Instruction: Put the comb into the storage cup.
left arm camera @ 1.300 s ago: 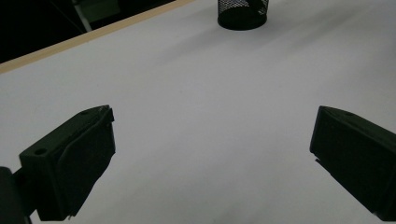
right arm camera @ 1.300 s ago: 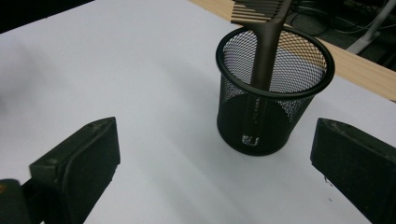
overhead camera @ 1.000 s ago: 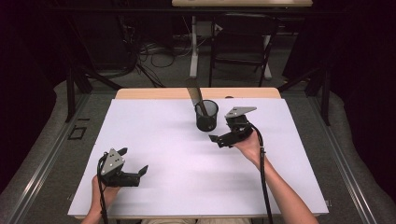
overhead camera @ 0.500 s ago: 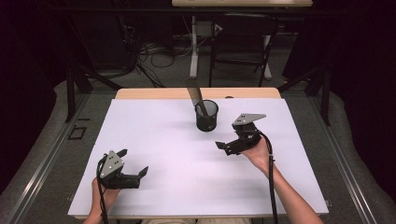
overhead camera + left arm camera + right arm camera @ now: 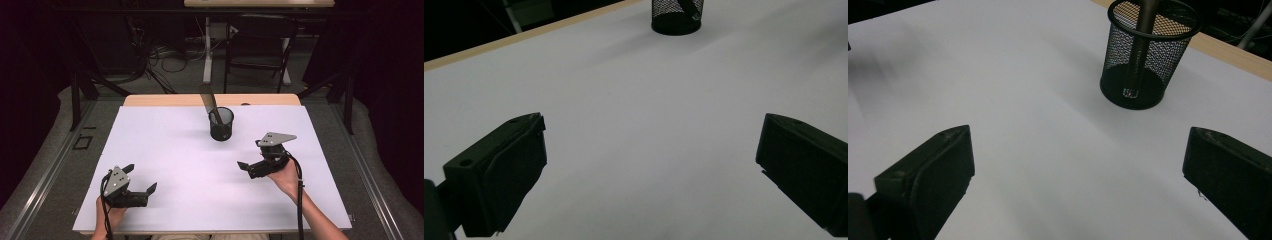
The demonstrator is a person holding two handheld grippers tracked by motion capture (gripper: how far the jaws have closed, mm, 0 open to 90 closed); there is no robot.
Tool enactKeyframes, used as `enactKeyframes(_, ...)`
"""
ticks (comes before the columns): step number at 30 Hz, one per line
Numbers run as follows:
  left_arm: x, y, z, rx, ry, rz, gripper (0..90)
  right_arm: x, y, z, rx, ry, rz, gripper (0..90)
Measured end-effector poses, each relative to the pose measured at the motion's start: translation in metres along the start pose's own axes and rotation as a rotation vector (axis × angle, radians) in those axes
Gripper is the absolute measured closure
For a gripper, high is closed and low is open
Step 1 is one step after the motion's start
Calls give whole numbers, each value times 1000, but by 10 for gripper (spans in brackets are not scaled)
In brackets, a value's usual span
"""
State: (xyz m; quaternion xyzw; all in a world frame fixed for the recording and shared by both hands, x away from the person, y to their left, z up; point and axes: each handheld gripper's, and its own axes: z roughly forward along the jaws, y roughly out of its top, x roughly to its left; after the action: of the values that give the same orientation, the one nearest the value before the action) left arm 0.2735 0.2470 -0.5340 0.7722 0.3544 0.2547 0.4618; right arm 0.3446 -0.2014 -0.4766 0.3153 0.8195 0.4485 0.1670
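A black mesh cup [image 5: 221,124] stands upright toward the far middle of the white desk [image 5: 165,145], with a dark stick-like thing [image 5: 210,104], perhaps a pen or a tube, leaning out of it toward the far side. The right tool [image 5: 246,166] hovers just off the desk, near the cup on its near right; its jaws stand wide apart with nothing between them. The left tool [image 5: 140,179] rests low at the near left corner, well apart from the cup, its jaws also spread and empty.

Judging from how things lie, the stick is already in the cup and the work looks close to done, with the right hand [image 5: 287,176] free beside it. If the cup or the stick must be handled again, the right tool is the better placed. It should come in level, jaws wide, and close on the stick above the rim rather than on the mesh wall, since the light cup would likely slide or tip on the smooth desk. The left tool could steady the cup's base.

No brand, label or writing can be read on the cup, the stick or the desk.
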Motion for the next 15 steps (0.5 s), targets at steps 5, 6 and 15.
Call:
enactKeyframes(5,-7,2,-1,-12,-16,19,0,6,-10,-15,-18,-10,0,0)
enactKeyframes(6,-9,2,-2,-10,-19,25,0,7,-12,-17,-24,-11,1,0)
enactKeyframes(15,-16,1,-6,-8,-41,37,0,20,-32,-36,-56,-38,-10,0)
